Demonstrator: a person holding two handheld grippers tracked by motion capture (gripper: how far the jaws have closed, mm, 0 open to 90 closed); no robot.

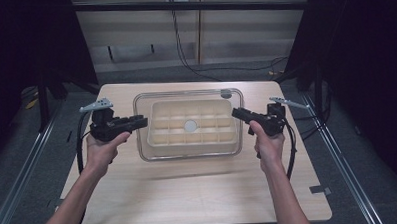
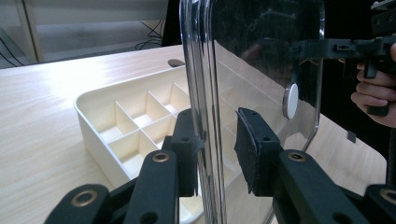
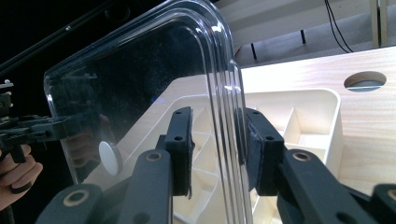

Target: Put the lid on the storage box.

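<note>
2 black jaws of the left gripper (image 2: 217, 154) straddle the left rim of a clear lid (image 1: 188, 95); 1 pad touches the rim, the other stands a little off it, so a firm clamp cannot be told. Jaws of the right gripper (image 3: 217, 149) sit on both sides of the lid's right rim, close against it. Each gripper is held in a hand, left hand (image 1: 103, 148) and right hand (image 1: 267, 143). Held level, the lid hangs over a cream divided tray (image 1: 160, 138), its white round knob (image 1: 190, 126) at centre. Beneath lies the pale wooden table (image 1: 189, 192).
</note>
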